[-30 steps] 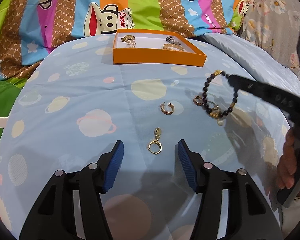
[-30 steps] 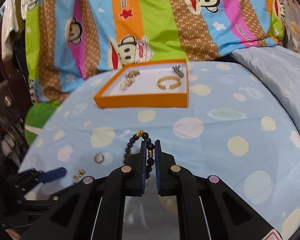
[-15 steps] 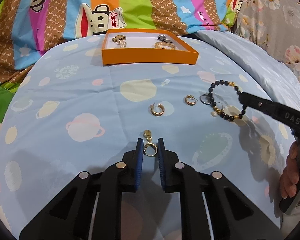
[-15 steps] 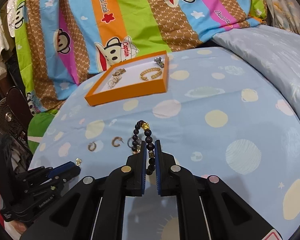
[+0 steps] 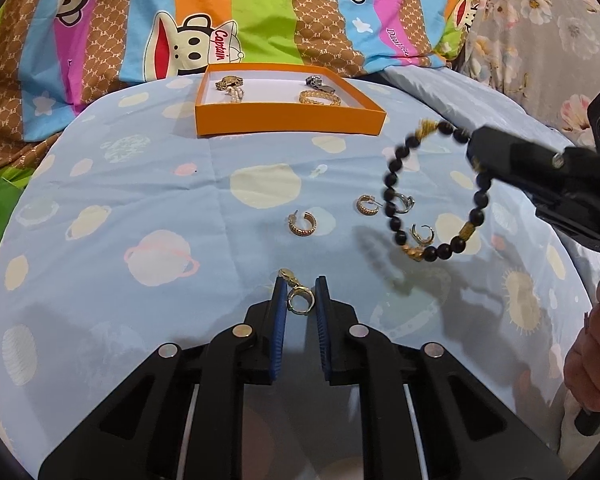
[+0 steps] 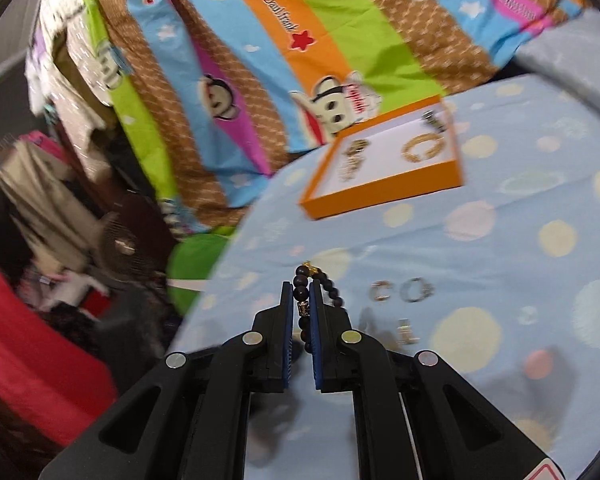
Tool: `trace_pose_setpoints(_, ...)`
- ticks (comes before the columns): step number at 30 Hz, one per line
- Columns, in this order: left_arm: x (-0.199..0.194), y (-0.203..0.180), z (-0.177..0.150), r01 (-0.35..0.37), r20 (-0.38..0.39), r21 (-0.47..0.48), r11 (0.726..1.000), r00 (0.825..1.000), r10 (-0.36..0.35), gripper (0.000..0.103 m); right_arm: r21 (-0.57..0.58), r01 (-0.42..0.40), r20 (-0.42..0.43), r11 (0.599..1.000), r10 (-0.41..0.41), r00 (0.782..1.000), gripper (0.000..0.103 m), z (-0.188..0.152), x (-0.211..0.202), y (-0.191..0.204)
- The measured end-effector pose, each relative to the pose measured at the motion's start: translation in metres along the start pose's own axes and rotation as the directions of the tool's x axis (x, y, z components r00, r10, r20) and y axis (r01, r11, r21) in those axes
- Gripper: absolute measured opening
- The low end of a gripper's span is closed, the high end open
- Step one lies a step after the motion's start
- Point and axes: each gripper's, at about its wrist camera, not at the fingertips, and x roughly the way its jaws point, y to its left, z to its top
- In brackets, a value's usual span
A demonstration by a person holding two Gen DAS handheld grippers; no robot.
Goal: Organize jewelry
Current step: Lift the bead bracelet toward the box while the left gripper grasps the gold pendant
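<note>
Left gripper (image 5: 300, 300) pinches a gold earring (image 5: 299, 301) on the blue sheet (image 5: 140, 200); right gripper (image 6: 300, 304) clamps a black bead bracelet (image 5: 432, 188) aloft, orange tray (image 5: 288, 122) beyond

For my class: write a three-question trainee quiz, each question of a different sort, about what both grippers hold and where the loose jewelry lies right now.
1. True or false: the right gripper is shut on the black bead bracelet.
2. What sits between the pads of the left gripper? A) gold hoop earring with charm B) a silver ring C) nothing
3. Fill in: the orange box rests on the ____ bedsheet, beyond the loose earrings.

Key: 1 true; 2 A; 3 blue (light blue, planet print).
</note>
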Motion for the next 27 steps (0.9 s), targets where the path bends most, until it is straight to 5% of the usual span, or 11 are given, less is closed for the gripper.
trace_pose_setpoints(5, -0.002, 0.000, 0.000, 0.005, 0.011, 0.003, 1.000, 1.000, -0.005, 0.013, -0.017, 0.009, 0.041, 1.000, -0.008, 0.999, 0.007, 0.006, -0.011, 0.010)
trace_pose_setpoints(19, -0.031, -0.002, 0.003, 0.043, 0.074, 0.007, 0.999, 0.996, -0.043, 0.013, -0.173, 0.255, 0.128, 0.951, -0.235, 0.963, 0.007, 0.009, -0.035, 0.034)
trace_pose_setpoints(27, -0.051, 0.015, 0.051, 0.033, 0.113, 0.013, 0.999, 0.993, -0.034, 0.013, -0.268, 0.348, 0.130, 0.898, -0.324, 0.937, 0.007, 0.044, -0.018, 0.046)
